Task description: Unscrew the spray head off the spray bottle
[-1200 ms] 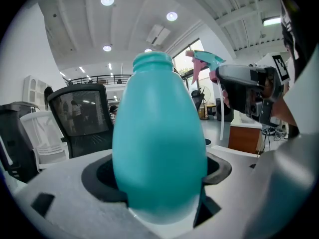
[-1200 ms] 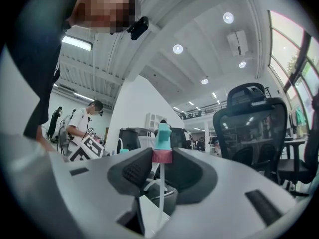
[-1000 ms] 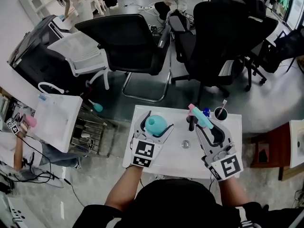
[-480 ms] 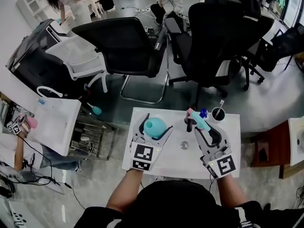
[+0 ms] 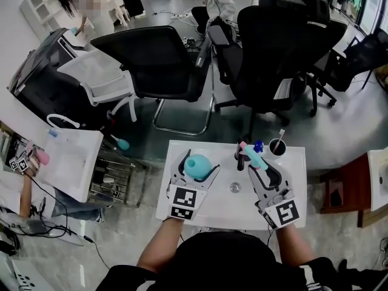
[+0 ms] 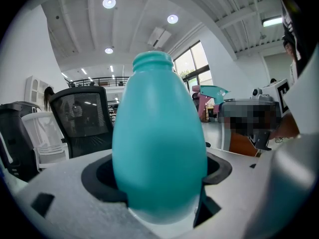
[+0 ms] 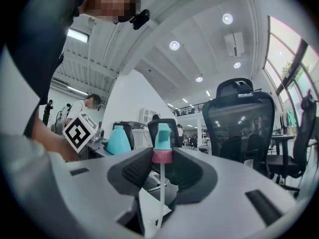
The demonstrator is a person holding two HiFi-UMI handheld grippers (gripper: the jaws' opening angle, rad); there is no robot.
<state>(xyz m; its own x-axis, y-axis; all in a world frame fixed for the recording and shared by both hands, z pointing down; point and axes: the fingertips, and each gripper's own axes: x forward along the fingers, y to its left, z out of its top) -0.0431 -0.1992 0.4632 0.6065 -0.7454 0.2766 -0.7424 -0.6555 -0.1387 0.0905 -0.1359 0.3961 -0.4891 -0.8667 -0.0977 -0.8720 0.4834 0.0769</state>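
The teal spray bottle stands upright between the jaws of my left gripper, which is shut on its body. Its threaded neck is bare, with no head on it. The spray head, teal with a pink collar and a white dip tube, is apart from the bottle. My right gripper is shut on its collar, and the tube hangs down between the jaws. In the right gripper view the bottle shows to the left.
Both grippers hover over a small white table. A black cup with a stick in it, a blue item and a dark item stand at its far right. A small round piece lies mid-table. Black office chairs stand beyond.
Both grips are the same. Only the head view has shifted slightly; the grippers stay side by side over the table.
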